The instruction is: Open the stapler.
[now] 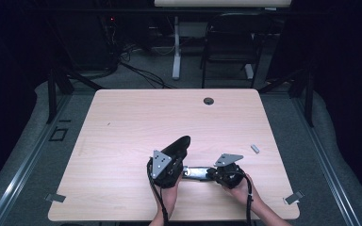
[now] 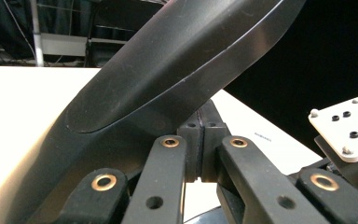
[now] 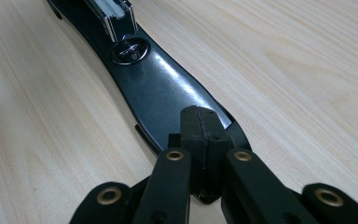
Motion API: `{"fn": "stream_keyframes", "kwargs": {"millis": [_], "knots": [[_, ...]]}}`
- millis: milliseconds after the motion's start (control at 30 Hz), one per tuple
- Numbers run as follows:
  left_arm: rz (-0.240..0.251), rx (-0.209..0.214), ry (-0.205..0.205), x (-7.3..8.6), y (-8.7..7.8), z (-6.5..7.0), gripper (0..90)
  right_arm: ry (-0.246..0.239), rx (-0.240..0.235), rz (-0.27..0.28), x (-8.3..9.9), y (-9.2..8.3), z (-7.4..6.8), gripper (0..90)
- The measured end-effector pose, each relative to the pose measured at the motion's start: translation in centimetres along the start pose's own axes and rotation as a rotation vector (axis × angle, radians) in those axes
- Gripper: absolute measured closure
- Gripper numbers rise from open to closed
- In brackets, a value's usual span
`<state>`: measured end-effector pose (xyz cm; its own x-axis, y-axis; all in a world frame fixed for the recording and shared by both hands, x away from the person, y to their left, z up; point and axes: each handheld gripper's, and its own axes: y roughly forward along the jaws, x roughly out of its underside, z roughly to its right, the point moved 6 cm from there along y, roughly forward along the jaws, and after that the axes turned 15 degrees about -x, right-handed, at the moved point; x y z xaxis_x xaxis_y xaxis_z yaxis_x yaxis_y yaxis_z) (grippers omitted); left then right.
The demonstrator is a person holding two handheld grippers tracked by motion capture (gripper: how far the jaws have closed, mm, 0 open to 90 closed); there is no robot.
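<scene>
The black stapler (image 1: 188, 165) lies opened near the counter's (image 1: 122, 122) front edge. The left gripper (image 2: 199, 140), fingers pressed together, touches its raised top. The right gripper (image 3: 200, 135), fingers pressed together, presses on its base.

- You have a black stapler (image 1: 188, 165) opened wide on the near middle of the table.
- Its glossy top cover (image 2: 177, 70) is swung up, tilted away from the base.
- Its flat dark base (image 3: 163, 93) lies on the wood, the bright metal staple channel (image 3: 116, 16) at the far end.
</scene>
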<state>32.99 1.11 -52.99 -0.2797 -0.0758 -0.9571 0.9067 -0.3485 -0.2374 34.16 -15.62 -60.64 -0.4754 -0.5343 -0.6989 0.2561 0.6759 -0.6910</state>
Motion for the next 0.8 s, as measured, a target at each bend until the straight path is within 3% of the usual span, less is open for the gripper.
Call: {"fn": "stream_keyframes", "kwargs": {"millis": [800], "knots": [[0.052, -0.037, -0.011, -1.0, -1.0, -1.6, 90.0, -0.005, 0.013, -0.012, 0.0, 0.0, -0.1, 90.0]]}}
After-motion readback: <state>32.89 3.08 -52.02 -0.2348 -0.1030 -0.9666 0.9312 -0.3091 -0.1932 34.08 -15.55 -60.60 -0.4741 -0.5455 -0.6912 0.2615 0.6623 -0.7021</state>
